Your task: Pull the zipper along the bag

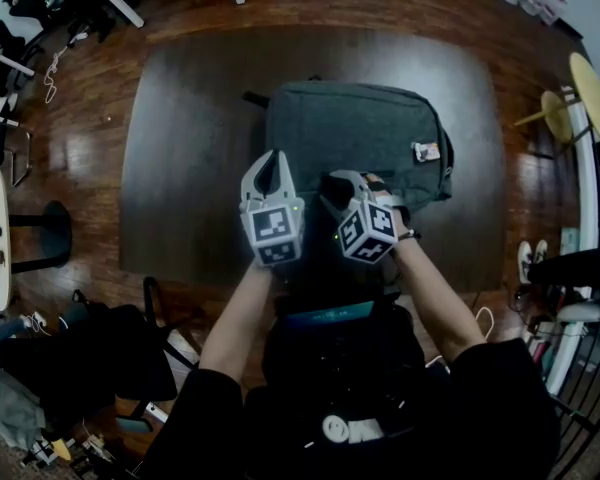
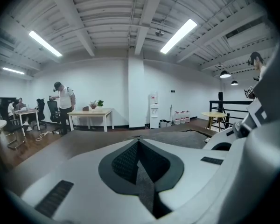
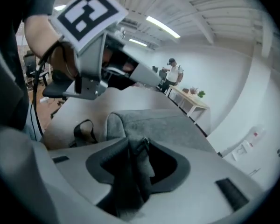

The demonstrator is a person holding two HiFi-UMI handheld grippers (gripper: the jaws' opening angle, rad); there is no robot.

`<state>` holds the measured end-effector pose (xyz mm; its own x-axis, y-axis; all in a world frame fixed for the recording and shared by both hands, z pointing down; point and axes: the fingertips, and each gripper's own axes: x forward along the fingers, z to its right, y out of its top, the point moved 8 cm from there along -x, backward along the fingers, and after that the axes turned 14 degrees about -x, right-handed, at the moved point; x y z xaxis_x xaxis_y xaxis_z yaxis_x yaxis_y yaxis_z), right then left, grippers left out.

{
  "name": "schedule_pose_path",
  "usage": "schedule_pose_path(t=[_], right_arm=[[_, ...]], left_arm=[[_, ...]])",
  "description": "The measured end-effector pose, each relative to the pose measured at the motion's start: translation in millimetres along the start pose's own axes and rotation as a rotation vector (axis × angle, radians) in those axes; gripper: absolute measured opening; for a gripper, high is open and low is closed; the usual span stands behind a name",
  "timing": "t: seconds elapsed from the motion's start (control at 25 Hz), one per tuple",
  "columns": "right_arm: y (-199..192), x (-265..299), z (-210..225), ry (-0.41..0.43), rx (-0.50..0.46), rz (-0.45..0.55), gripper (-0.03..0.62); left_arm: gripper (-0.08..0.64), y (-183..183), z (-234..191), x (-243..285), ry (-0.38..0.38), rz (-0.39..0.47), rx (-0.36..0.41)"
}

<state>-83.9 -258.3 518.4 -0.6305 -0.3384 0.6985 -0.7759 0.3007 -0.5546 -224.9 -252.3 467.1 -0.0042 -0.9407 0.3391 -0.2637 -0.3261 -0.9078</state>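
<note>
A dark grey backpack [image 1: 360, 133] lies flat on the dark table [image 1: 180, 148]. My left gripper [image 1: 272, 158] is at the bag's near left corner. Its jaws meet at the tips in the left gripper view [image 2: 139, 141], with a strip of grey fabric between the pads. The bag's body [image 2: 186, 138] lies off to the right there. My right gripper [image 1: 340, 185] rests on the bag's near edge. In the right gripper view [image 3: 133, 141] it is shut on a fold of the bag's fabric, with the metal zipper pull [image 3: 143, 146] at the tips. The bag [image 3: 154, 122] stretches beyond them.
A black strap [image 3: 84, 132] loops off the bag's side. A person [image 2: 63, 106] stands by a white table [image 2: 91, 113] at the far wall. Round tables [image 1: 590, 98] stand to the right. Dark bags [image 1: 90, 358] lie on the floor at the near left.
</note>
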Motion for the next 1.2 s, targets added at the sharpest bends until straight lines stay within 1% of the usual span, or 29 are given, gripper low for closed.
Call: schedule_pose_path(t=[0.08, 0.16, 0.24, 0.44, 0.48, 0.56, 0.6, 0.64, 0.72, 0.76, 0.8, 0.88, 1.0, 1.2], right_arm=[[-2, 9, -8, -0.009, -0.038, -0.059, 0.172], [-3, 12, -10, -0.014, -0.029, -0.076, 0.151], [-2, 9, -7, 0.018, 0.004, -0.077, 0.113], [2, 3, 6, 0.129, 0.022, -0.08, 0.086], [0, 1, 8, 0.141, 0.044, -0.078, 0.076], [-8, -6, 13, 0.137, 0.078, -0.092, 0.027], [-10, -7, 14, 0.125, 0.069, -0.109, 0.014], [-10, -6, 13, 0.114, 0.037, -0.122, 0.012], [-7, 0, 8, 0.083, -0.064, -0.13, 0.014], [-7, 3, 6, 0.066, -0.1, -0.127, 0.017], [-8, 4, 5, 0.052, -0.113, -0.12, 0.02], [-9, 4, 7, 0.047, -0.087, -0.11, 0.018], [-5, 0, 10, 0.072, -0.005, -0.107, 0.014], [0, -3, 11, 0.09, 0.048, -0.1, 0.012]], left_arm=[[0.002, 0, 2, 1, -0.013, -0.002, 0.009], [0.002, 0, 3, 2, -0.024, -0.003, 0.01], [0.002, -1, 1, 3, -0.032, -0.005, 0.007], [0.002, 0, -2, 4, -0.035, -0.004, 0.008], [0.002, -1, 0, 5, -0.036, -0.005, 0.004], [0.002, -5, 6, 5, -0.045, -0.015, -0.005], [0.002, -6, 7, 5, -0.05, -0.02, -0.008], [0.002, -7, 7, 5, -0.055, -0.023, -0.009], [0.002, -5, 5, 5, -0.06, -0.022, -0.007], [0.002, -5, 5, 6, -0.062, -0.02, -0.006], [0.002, -4, 6, 8, -0.066, -0.02, -0.006], [0.002, -5, 11, 12, -0.08, -0.024, -0.008], [0.002, -11, 17, 25, -0.131, -0.041, -0.008], [0.002, -42, 20, 56, -0.184, -0.146, -0.003]])
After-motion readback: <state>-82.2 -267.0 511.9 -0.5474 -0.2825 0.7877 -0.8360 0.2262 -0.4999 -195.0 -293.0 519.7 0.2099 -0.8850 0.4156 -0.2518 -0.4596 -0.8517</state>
